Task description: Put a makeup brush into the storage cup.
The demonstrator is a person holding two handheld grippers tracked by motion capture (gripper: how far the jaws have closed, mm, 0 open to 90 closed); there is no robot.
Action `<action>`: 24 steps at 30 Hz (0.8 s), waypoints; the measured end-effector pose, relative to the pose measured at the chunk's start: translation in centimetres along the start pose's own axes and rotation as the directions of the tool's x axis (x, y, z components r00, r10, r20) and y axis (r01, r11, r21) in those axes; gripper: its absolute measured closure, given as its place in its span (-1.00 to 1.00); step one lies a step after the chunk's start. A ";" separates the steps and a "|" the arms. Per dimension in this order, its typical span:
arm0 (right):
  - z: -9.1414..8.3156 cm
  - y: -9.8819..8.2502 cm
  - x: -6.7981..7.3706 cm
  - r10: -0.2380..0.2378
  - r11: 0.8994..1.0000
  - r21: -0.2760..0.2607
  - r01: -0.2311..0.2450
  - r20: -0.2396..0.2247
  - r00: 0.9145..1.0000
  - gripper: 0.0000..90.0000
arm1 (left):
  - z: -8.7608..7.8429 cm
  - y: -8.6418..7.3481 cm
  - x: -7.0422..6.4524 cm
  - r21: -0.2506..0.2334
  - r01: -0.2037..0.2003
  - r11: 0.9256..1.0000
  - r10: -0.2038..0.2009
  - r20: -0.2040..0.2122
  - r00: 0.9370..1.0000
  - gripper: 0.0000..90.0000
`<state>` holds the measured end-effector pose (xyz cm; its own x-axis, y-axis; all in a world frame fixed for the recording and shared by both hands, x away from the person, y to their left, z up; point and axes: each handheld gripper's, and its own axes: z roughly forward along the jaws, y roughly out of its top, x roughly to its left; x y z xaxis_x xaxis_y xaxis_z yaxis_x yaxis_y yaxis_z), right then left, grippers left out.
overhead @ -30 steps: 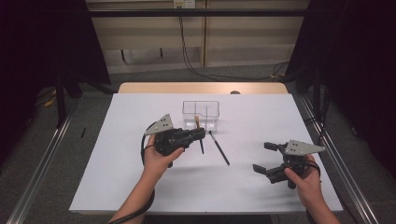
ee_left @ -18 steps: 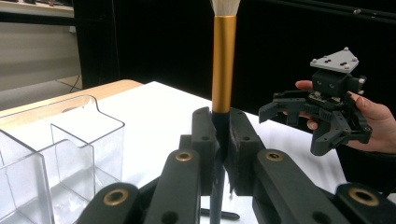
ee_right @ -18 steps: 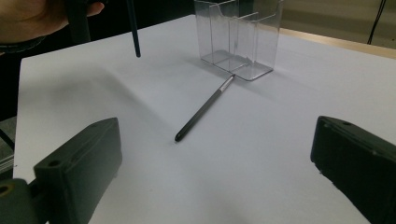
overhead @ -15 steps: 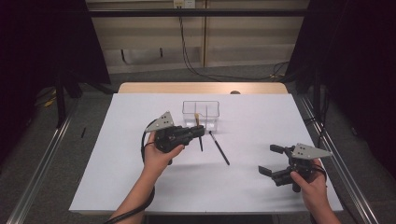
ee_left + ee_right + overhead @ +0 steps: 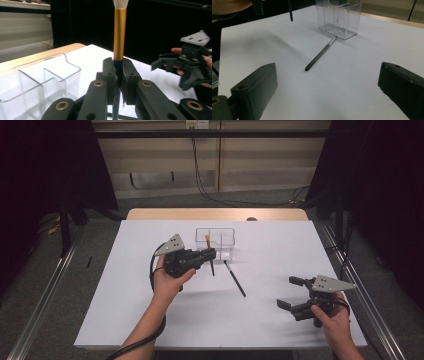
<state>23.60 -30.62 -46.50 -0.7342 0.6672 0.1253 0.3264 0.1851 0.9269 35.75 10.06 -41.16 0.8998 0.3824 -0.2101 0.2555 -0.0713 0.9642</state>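
A gold-ferruled, dark-handled makeup brush (image 5: 119,35) is clamped upright in the left gripper (image 5: 210,254) just beside the clear plastic compartment box (image 5: 227,237), not yet inserted, while a slim black brush (image 5: 234,278) lies on the white table (image 5: 125,320) before the spread-jawed, empty right gripper (image 5: 290,292).

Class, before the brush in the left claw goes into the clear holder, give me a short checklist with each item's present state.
1. Left claw clamped on the brush: ok.
2. Brush upright, bristles up: ok.
3. Clear holder upright on the table: ok.
4. Right claw open and well apart from the holder: ok.
5. Second brush lying flat, off the path: ok.
6. Holder compartments empty: cannot tell.
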 end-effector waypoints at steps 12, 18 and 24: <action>0.0 0.0 0.0 -0.003 1.000 -0.005 0.003 0.005 1.000 -0.96 | -0.2 1.1 1.5 -0.015 0.011 1.000 -0.012 -0.074 0.997 0.86; 0.0 0.1 0.3 -0.006 1.000 -0.008 0.006 0.003 1.000 -0.96 | -0.2 1.8 1.8 -0.002 0.002 1.000 -0.002 -0.102 0.995 0.86; -0.1 0.2 0.4 -0.007 1.000 -0.016 0.007 0.001 1.000 -0.96 | -0.2 2.4 2.2 -0.004 0.003 1.000 -0.004 -0.118 0.993 0.85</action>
<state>23.36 -30.40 -46.22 -0.7357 0.6670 0.1180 0.3113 0.1782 0.9335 38.25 10.94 -39.26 0.8508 0.4887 -0.1930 0.2566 -0.0661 0.9642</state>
